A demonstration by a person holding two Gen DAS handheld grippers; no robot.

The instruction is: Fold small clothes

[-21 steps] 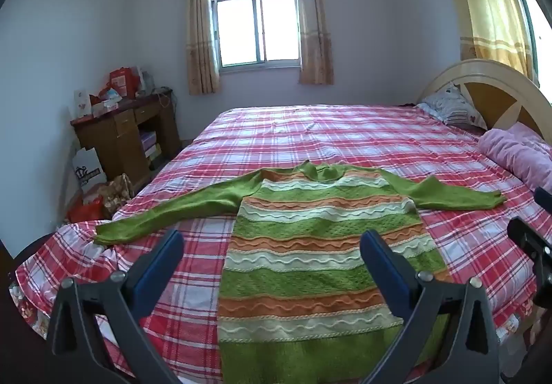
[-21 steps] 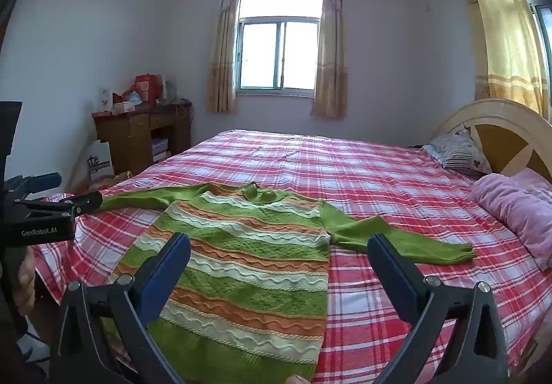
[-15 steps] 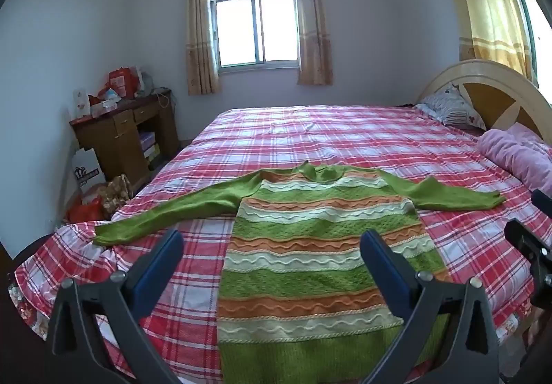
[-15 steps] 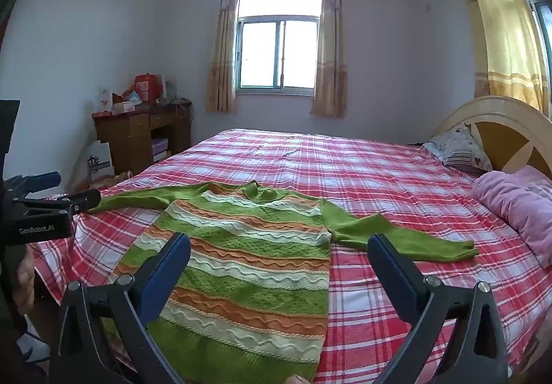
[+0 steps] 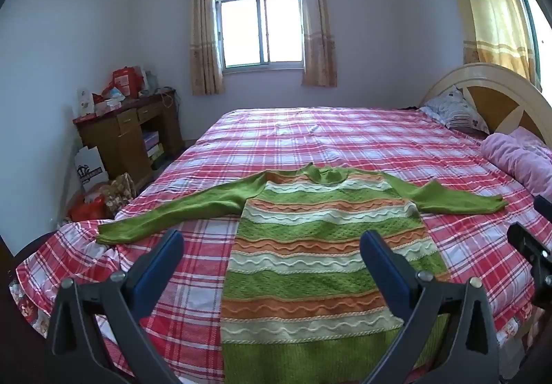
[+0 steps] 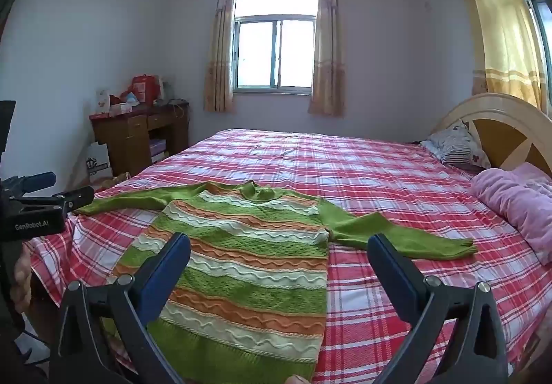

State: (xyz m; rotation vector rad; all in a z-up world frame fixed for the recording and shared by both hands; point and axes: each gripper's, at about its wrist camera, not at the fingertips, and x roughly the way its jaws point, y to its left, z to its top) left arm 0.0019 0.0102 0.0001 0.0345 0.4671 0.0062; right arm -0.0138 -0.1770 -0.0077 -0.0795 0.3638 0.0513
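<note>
Hardly anything has shifted over the last 0.7 s: both tools have drifted only a touch, and the sweater [image 5: 327,246] lies just where it did. From where I stand, the folding has not begun. The green, orange and cream striped knit is spread flat on the bed [image 5: 345,139] with its red plaid cover, both sleeves thrown wide, no crease made in it.

The left gripper [image 5: 270,256] hangs above the lower half of the garment with its blue fingers wide apart and nothing between them. The right gripper [image 6: 277,261] does the same, splayed and empty, over the hem side nearer the right sleeve [image 6: 396,235].

The sweater's long axis runs from 6 o'clock to 12 o'clock in the left wrist view: hem at 6, hanging at the near edge of the mattress, collar [image 5: 327,175] pointing toward 12 and the window [image 5: 260,32]. The left sleeve [image 5: 179,211] reaches out to about 9 o'clock, its cuff near the bed's corner; the right one runs to about 3 o'clock, toward the pink blanket [image 5: 517,163]. In the right wrist view the body leans slightly, hem at 7, collar toward 12.

My guess is the next move calls for each tool to travel out to a sleeve or shoulder, pinch 1 layer of knit, and carry it across the body toward the centre line. The loose knit will likely sag and stretch, so a bite near the shoulder seam seems safer than one at the cuff.
</note>
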